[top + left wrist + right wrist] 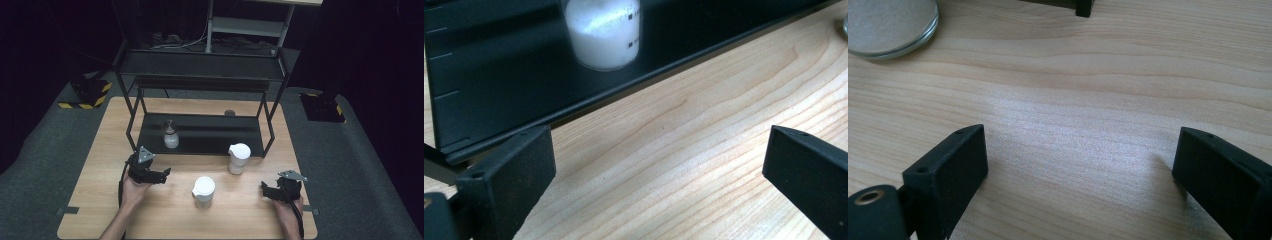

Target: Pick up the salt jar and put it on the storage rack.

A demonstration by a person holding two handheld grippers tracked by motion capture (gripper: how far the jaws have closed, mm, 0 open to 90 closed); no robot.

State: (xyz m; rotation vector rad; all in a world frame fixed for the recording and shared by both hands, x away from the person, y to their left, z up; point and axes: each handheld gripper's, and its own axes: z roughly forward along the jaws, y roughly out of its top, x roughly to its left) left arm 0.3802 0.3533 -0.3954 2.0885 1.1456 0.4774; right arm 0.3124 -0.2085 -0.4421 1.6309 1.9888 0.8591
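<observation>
both tools are wide open and hold nothing. the left gripper (pixel 162 174) is near the jar of white powder (pixel 170 134) on the black shelf (pixel 200 142). the right gripper (pixel 265 189) rests further from it.

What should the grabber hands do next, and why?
Probably the left gripper should ease toward the white-lidded jar in the middle of the wooden table. Both it and the right gripper stand open and empty over bare wood, and that jar stands nearest, between them, untouched.
</observation>
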